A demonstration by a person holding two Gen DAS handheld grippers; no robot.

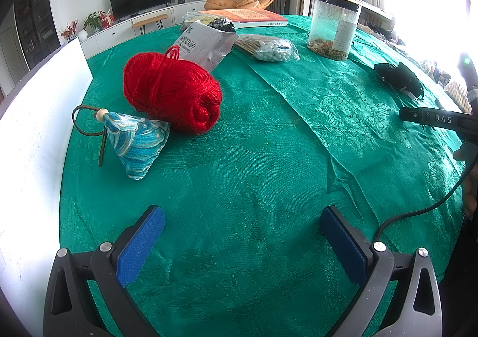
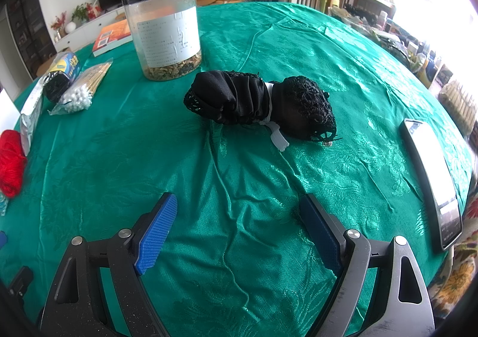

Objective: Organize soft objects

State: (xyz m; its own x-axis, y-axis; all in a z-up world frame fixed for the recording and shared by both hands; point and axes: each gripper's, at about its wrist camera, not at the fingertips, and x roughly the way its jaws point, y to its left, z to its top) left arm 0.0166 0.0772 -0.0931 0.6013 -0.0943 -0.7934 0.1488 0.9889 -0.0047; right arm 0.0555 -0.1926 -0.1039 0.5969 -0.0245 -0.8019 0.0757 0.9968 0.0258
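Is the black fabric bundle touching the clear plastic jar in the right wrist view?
No, the black fabric bundle lies on the green tablecloth apart from the clear plastic jar.

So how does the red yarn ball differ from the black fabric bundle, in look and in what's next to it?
The red yarn ball is bright, rounded wound strands; the black fabric bundle is dark, elongated, part smooth cloth and part lace. The yarn touches a blue patterned pouch; the bundle lies alone in front of a clear jar. Both rest ungripped on the green tablecloth.

White letters "DAS" stand on the right tongs' black body (image 1: 439, 119).
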